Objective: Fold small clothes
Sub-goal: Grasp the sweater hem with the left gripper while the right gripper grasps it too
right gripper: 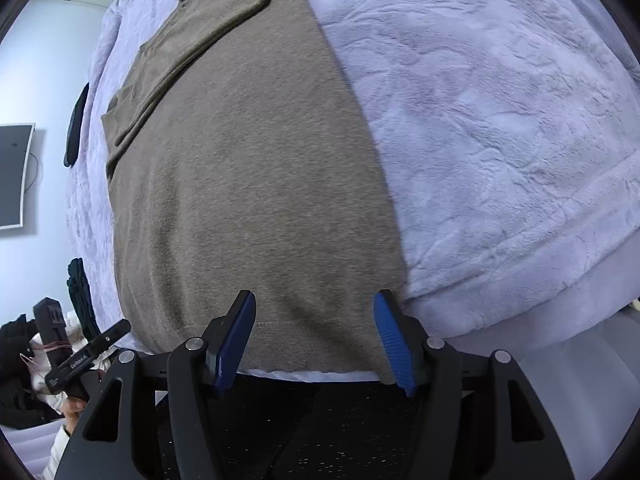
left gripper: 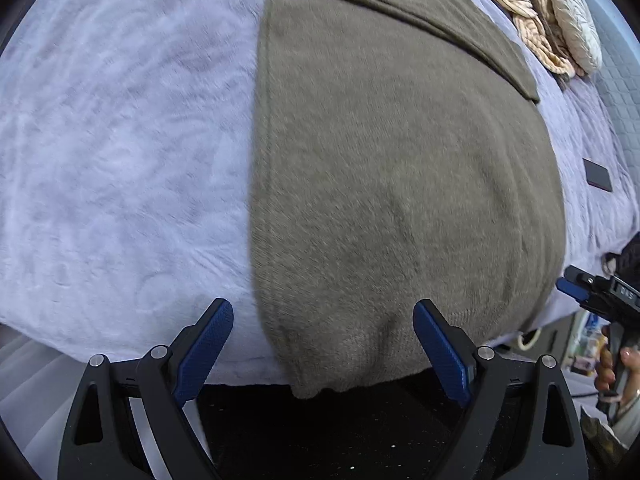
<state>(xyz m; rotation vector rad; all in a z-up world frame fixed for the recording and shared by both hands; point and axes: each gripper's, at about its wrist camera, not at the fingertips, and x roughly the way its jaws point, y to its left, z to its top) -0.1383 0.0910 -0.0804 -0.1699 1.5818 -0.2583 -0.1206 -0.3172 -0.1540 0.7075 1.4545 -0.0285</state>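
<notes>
Ahead of my left gripper, jaws wide apart and empty, the olive sweater stretches lengthwise away across the bed. Right gripper open over its hem. Beige clothes far beyond.

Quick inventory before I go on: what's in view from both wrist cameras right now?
sweater: 1, olive-brown, flat on blanket, sleeve folded across, hem at near edge
blanket: 1, lilac, covers bed
striped garment: 1, beige, far corner
pillow: 1, cream, beside striped garment
phone: 1, dark, on blanket beside sweater
screen: 1, dark, on wall
left gripper: black with blue pads, open above hem
right gripper: same, open over hem corner
</notes>
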